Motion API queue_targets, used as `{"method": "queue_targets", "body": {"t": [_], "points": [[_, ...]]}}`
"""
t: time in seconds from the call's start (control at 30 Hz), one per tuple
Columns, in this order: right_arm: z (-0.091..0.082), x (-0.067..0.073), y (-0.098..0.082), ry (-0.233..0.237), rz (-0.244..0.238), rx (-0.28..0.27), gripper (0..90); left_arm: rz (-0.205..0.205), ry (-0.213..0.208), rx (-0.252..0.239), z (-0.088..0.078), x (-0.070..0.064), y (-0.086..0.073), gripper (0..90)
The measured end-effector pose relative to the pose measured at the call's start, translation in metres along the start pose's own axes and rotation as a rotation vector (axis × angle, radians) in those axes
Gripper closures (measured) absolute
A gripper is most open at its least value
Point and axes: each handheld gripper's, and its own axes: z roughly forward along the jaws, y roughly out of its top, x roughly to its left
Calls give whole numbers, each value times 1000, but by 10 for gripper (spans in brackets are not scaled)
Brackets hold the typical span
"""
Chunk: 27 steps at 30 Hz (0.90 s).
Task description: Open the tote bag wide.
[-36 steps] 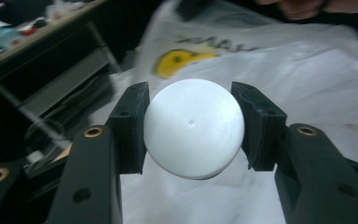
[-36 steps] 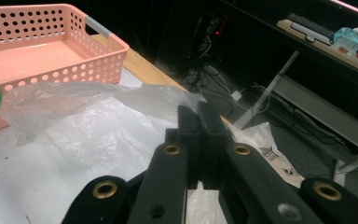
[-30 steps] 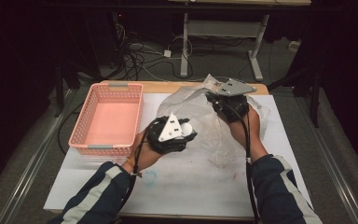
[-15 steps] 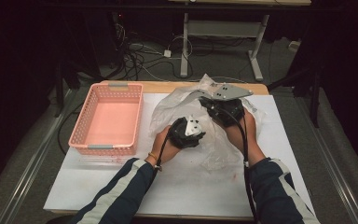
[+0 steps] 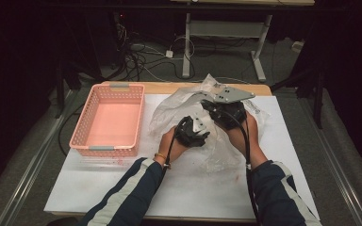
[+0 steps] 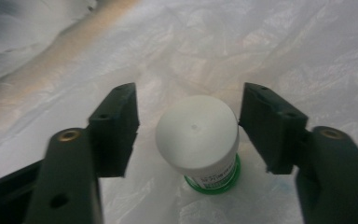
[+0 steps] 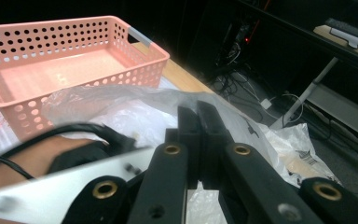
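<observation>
High view: left gripper (image 5: 195,133) reaches inside the crumpled clear plastic bag (image 5: 169,106); right gripper (image 5: 212,107) pinches the bag's upper edge; pink perforated plastic basket (image 5: 82,134) stands left.
Left gripper view: jaws, just opening, spread around small white-capped, green-based jar (image 6: 199,141), not touching.
Right gripper view: jaws pressed together on the film.

One pink basket (image 5: 107,120) stood at the table's (image 5: 169,188) left edge. One clear plastic bag (image 5: 169,106) held one white-lidded jar (image 6: 198,140). Two grippers were present.
</observation>
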Motion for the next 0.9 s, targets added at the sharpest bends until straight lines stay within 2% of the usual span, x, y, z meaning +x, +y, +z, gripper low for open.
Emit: {"method": "queue_targets", "body": {"t": [0.1,0.2,0.4,0.47,0.57,0.6,0.7,0.77,0.9], "points": [[0,-2,-2,-4,5,3,900,19,-2,-18,-12,-4,1,308],[0,-2,-3,-8,6,4,900,57,-3,-46,-27,-12,0,308],[0,-3,-9,-6,3,25,900,185,-16,-80,-75,-21,-4,308],[0,-5,-11,-1,4,36,900,206,-4,-102,-94,-21,-9,308],[-1,-8,-15,-5,7,49,900,221,44,-139,-121,-15,-22,308],[-1,-9,-16,-9,8,55,900,203,64,-153,-130,-11,-28,306],[-1,-13,-21,-22,10,74,900,147,98,-145,-143,4,-43,251],[-1,-17,-24,-29,19,78,900,112,119,-128,-144,14,-50,250],[-2,-22,-33,-45,33,91,900,24,133,-66,-136,29,-59,204]]}}
